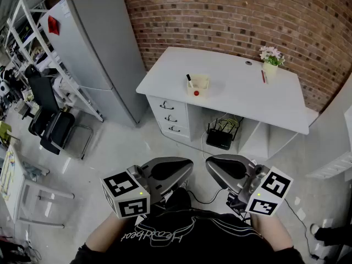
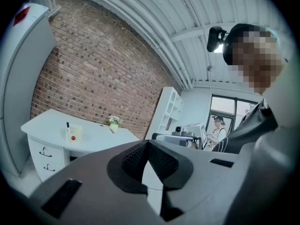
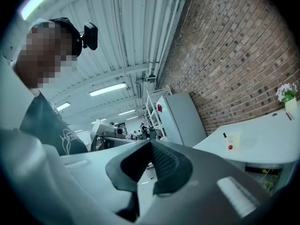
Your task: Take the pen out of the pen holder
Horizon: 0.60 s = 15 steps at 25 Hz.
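Observation:
A cream pen holder (image 1: pixel 198 86) with a red dot on its front stands on the white desk (image 1: pixel 231 92) far ahead of me. A black pen (image 1: pixel 188 78) sticks up from its left side. Both grippers are held close to my body, well short of the desk. My left gripper (image 1: pixel 175 168) and right gripper (image 1: pixel 223 166) are shut with nothing between the jaws. The left gripper view shows the holder (image 2: pixel 74 133) and pen (image 2: pixel 68 125) small and far to the left. In the right gripper view the holder (image 3: pixel 233 140) and pen (image 3: pixel 225 136) sit far to the right.
A small flower pot (image 1: pixel 270 60) and a red pen (image 1: pixel 263 76) lie at the desk's far right. Drawers (image 1: pixel 171 117) and a black box (image 1: pixel 219 139) sit under the desk. A grey fridge (image 1: pixel 96 43), shelving and a black chair (image 1: pixel 50 121) stand to the left.

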Available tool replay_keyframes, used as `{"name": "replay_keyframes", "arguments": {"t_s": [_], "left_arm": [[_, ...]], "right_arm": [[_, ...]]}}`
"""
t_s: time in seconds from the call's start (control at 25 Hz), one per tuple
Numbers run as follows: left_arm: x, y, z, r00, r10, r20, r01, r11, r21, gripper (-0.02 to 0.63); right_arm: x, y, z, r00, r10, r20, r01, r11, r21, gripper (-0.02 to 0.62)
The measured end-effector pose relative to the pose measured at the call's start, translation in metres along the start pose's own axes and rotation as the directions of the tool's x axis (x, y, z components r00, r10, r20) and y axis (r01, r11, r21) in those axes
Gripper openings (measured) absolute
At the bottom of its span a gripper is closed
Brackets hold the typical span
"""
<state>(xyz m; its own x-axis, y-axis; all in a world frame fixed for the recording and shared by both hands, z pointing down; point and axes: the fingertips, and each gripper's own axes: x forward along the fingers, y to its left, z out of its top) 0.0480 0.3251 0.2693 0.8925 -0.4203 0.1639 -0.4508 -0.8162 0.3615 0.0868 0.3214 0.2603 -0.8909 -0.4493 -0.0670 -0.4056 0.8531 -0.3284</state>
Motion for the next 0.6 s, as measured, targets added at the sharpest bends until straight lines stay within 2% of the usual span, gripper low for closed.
{"name": "replay_keyframes", "arguments": {"t_s": [0.36, 0.6], "left_arm": [[0.010, 0.037, 0.007, 1.000, -0.024, 0.009, 0.024, 0.999, -0.030, 0.002], [0.017, 0.073, 0.013, 0.999, -0.035, 0.001, 0.035, 0.998, -0.051, 0.002]], "right_arm": [[0.025, -0.029, 0.001, 0.999, -0.032, 0.002, 0.032, 0.999, -0.013, 0.003], [0.047, -0.060, 0.001, 0.998, -0.060, 0.006, 0.060, 0.998, 0.017, 0.003]]}}
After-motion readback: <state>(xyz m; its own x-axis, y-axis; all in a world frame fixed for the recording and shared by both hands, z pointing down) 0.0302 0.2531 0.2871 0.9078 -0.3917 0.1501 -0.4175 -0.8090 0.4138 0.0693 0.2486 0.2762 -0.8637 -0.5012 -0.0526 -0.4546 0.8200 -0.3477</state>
